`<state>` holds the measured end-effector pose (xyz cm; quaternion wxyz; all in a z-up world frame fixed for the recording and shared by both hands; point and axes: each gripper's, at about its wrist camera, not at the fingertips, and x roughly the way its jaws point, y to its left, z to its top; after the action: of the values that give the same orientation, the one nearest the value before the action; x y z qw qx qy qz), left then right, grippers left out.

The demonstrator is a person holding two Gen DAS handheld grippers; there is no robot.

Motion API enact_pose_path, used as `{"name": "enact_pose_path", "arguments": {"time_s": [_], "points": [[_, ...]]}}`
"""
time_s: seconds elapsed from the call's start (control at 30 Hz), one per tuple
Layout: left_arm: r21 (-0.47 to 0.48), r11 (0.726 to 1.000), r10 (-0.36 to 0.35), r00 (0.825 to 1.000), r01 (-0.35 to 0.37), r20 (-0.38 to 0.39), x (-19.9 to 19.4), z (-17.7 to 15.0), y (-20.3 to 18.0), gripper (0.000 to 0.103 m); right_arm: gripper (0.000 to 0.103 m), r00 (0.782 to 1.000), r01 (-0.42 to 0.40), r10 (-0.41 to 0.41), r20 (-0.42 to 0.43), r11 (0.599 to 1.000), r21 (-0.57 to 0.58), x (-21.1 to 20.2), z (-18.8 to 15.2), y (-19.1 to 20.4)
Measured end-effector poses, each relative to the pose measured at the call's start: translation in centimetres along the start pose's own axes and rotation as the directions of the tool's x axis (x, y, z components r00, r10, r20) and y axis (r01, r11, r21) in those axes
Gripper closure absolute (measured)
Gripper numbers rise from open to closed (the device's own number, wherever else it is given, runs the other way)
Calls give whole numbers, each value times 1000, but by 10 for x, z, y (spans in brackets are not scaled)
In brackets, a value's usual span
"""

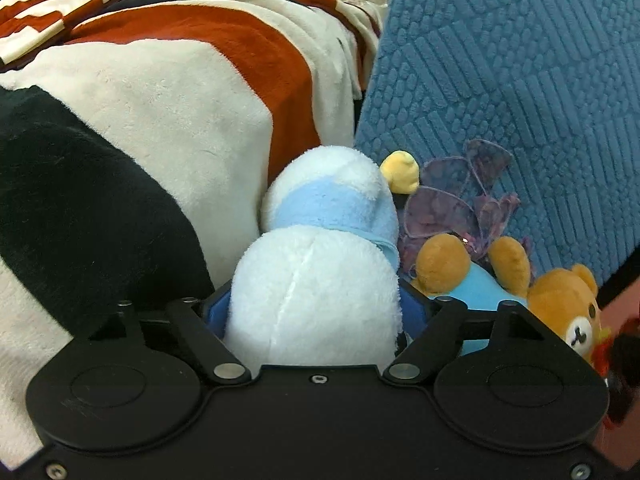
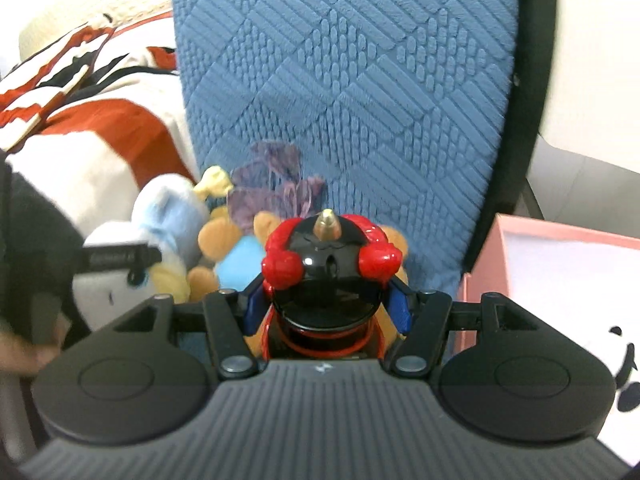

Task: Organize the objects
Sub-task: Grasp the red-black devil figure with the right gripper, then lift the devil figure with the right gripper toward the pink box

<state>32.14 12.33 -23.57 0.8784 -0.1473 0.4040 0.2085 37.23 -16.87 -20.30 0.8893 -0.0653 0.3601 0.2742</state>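
right gripper [image 2: 326, 304] pinches a black-and-red figurine [image 2: 326, 268] between its blue pads, with the toy's gold-tipped head poking forward over the blue textured cushion [image 2: 360, 80]; left gripper [image 1: 316, 312] has a white-and-blue plush [image 1: 320, 264] sitting between its jaws, which stand partly closed around the soft body, though whether the pads truly press on it i cannot tell. that plush leans against the striped fleece blanket [image 1: 160, 100], just beside the brown bear plush [image 1: 560, 304]. the glossy figurine looks hard and smooth, so it could twist or slide out of the pads if swung quickly toward the pink box [image 2: 560, 240] at the right. the plush is squashy, so a shallow bite may take only fur and let it drop, or drag the bear and the purple fabric piece [image 1: 460, 200] along with it. counted: two grippers, one figurine, one white-and-blue plush, one brown bear, one purple fabric piece, one small yellow plush part [image 1: 400, 170] whose owner is unclear, one pink box, and one panda-printed item [image 2: 624, 372] at the edge.
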Motion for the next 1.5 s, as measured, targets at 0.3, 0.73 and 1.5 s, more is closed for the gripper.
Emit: {"name": "enact_pose_path", "arguments": {"time_s": [0.3,0.73,1.5], "points": [[60,998,-26,1000,26,-14,-35,-19,-10,29,40,999,-35,35,-19,999,6,-33,-39,-8],[94,995,-26,998,32,-60,-92,-46,-22,30,40,998,-65,64,-16,998,-15,-57,-79,-5],[104,994,11,967,16,-255,-59,-48,-39,2,40,980,-143,126,-156,984,-103,-27,-119,25]]}}
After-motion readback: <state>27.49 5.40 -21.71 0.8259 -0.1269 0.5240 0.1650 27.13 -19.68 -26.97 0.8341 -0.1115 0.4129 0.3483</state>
